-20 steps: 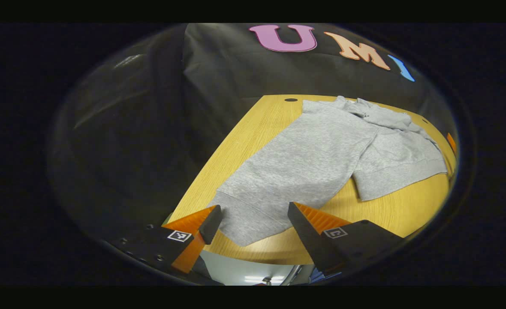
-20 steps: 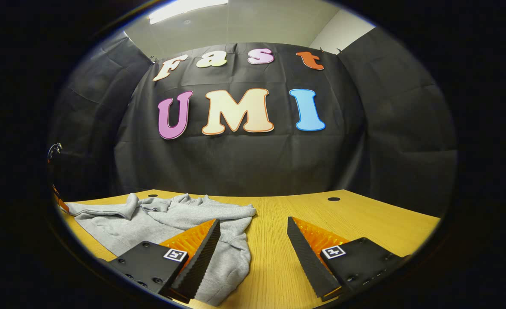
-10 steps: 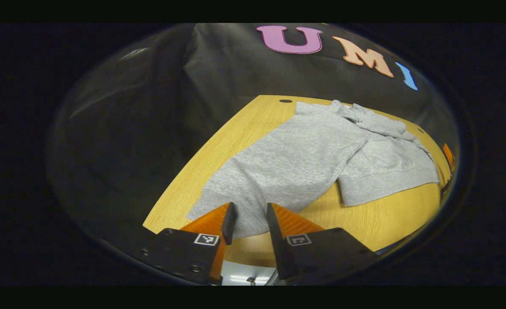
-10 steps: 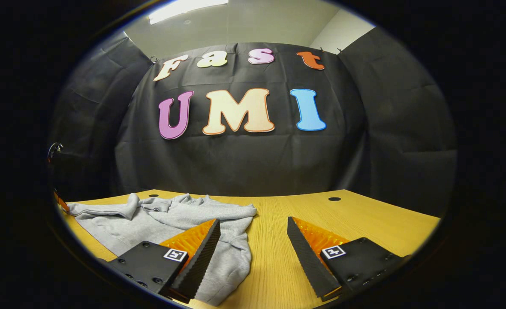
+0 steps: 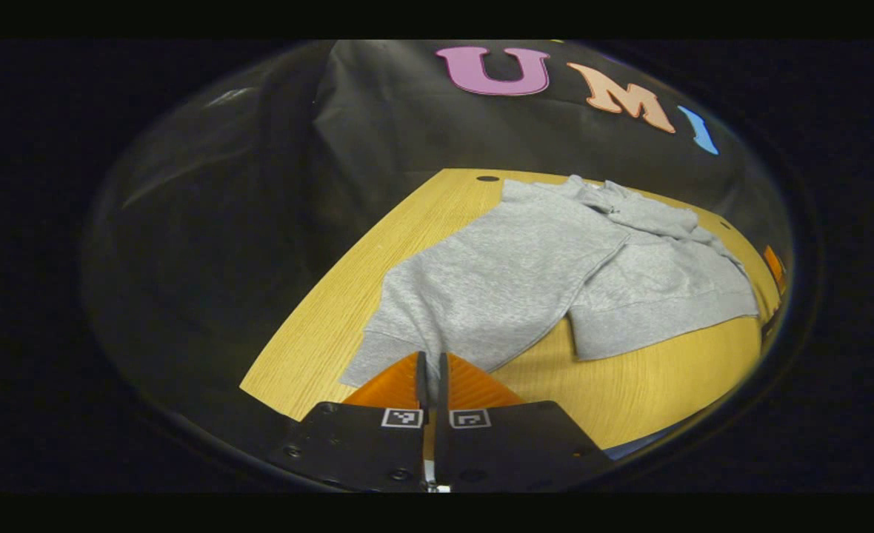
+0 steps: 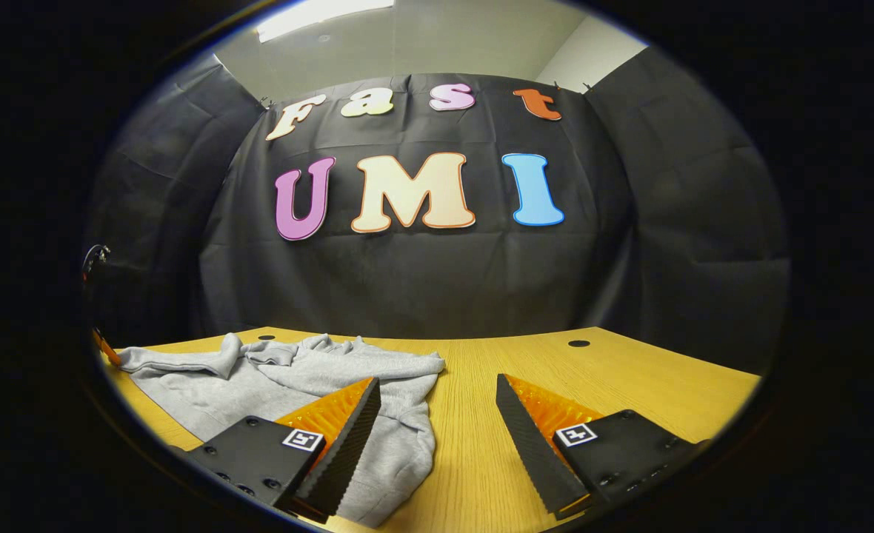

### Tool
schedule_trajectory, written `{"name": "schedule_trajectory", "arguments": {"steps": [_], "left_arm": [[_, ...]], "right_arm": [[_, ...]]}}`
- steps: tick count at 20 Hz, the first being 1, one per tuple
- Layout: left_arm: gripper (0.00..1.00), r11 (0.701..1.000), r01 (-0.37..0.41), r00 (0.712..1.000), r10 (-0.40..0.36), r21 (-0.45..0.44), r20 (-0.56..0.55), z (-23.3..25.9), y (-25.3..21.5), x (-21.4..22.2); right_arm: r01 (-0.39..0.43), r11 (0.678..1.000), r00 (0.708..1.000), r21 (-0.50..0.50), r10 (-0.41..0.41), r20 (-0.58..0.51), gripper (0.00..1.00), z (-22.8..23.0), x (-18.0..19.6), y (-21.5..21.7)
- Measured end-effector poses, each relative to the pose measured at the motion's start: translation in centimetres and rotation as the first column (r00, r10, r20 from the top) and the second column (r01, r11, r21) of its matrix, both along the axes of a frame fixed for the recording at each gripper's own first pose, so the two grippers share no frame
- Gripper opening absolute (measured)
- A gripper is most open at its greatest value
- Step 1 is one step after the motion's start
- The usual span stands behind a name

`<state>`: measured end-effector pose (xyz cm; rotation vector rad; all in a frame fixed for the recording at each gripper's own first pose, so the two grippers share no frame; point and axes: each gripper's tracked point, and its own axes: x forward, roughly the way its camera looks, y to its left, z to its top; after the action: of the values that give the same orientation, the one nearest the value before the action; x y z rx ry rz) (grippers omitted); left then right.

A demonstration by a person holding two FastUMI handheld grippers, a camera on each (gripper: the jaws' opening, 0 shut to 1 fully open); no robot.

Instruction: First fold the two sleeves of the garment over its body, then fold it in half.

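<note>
A grey sweatshirt (image 5: 526, 266) lies spread on the wooden table (image 5: 674, 377). Its near sleeve (image 5: 437, 311) runs down toward me, and my left gripper (image 5: 431, 364) is shut on the sleeve's cuff end, the cloth pinched between both fingers. In the right gripper view the same sweatshirt (image 6: 296, 377) lies at the left, its other sleeve (image 6: 400, 451) hanging toward the front edge. My right gripper (image 6: 437, 414) stands open just above the table, its left finger over the grey cloth, nothing between the fingers.
Black booth cloth (image 6: 422, 281) closes off the table at the back and sides. Round cable holes sit in the tabletop, one (image 6: 578, 343) at the far right, one (image 5: 487, 178) by the sweatshirt's shoulder. Bare wood (image 6: 629, 377) stretches right of the garment.
My left gripper closed from wide open onto the sleeve cuff, and the sleeve has bunched and pulled slightly toward it. The right gripper has stayed still.
</note>
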<state>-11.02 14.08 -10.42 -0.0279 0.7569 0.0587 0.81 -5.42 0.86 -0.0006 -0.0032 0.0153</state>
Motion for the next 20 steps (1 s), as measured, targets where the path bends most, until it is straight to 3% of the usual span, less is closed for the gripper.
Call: {"name": "schedule_trajectory", "arguments": {"steps": [4, 7, 12, 17, 20], "left_arm": [[0.0, 0.996, 0.012, 0.998, -0.007, -0.091, 0.055, 2.2, -1.7, 1.0], [0.0, 0.987, 0.085, 0.985, -0.063, -0.137, 0.158, 6.2, -4.5, 4.2], [0.0, 0.958, 0.272, 0.92, -0.231, -0.092, 0.316, 13.7, -12.0, 10.4], [0.0, 0.869, 0.482, 0.822, -0.404, -0.112, 0.402, 17.4, -24.7, 15.9], [0.0, 0.795, 0.584, 0.77, -0.48, -0.162, 0.42, 18.2, -33.2, 18.5]], "right_arm": [[0.0, 1.0, 1.0, 0.0, 0.0, 0.0, 0.98, 0.0, 0.0, 0.1], [0.0, 1.0, 1.0, 0.0, 0.0, 0.0, 0.98, 0.0, 0.0, 0.1], [-0.011, 1.0, 1.0, 0.001, 0.011, 0.001, 0.97, 0.0, 0.0, 0.3], [-0.013, 1.0, 1.0, 0.001, 0.013, 0.001, 0.98, -0.1, 0.0, 0.3], [-0.012, 1.0, 1.0, 0.001, 0.012, 0.001, 0.98, 0.0, -0.1, 0.3]]}}
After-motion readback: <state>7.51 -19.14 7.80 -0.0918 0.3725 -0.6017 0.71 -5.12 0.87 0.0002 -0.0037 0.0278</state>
